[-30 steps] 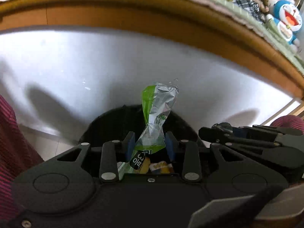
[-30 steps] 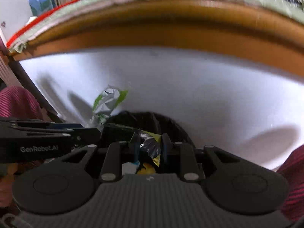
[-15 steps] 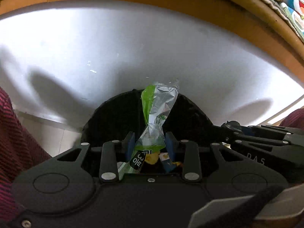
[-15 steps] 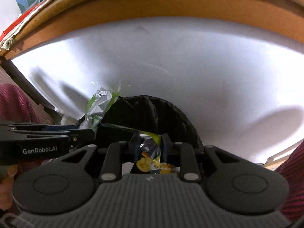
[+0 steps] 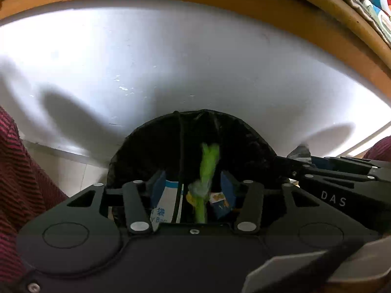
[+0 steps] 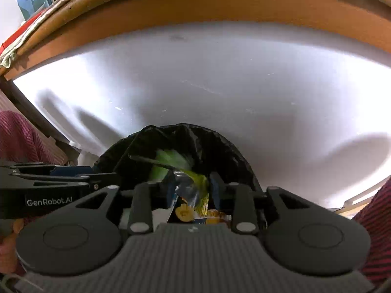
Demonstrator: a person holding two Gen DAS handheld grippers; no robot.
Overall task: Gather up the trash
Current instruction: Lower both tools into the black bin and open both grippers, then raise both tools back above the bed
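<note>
- Left wrist view: the left gripper (image 5: 193,183) has just been opening; its jaws stand spread, and the green wrapper (image 5: 207,168) drops blurred between them, upright, clear of both pads, into the black bin bag (image 5: 151,151) straight below.
- Right gripper (image 6: 193,185) likewise (jaws just opened): its yellow-green wrapper (image 6: 195,185) falls loose into the same bag.

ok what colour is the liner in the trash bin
Black; the bin liner shows best in the right wrist view.
</note>
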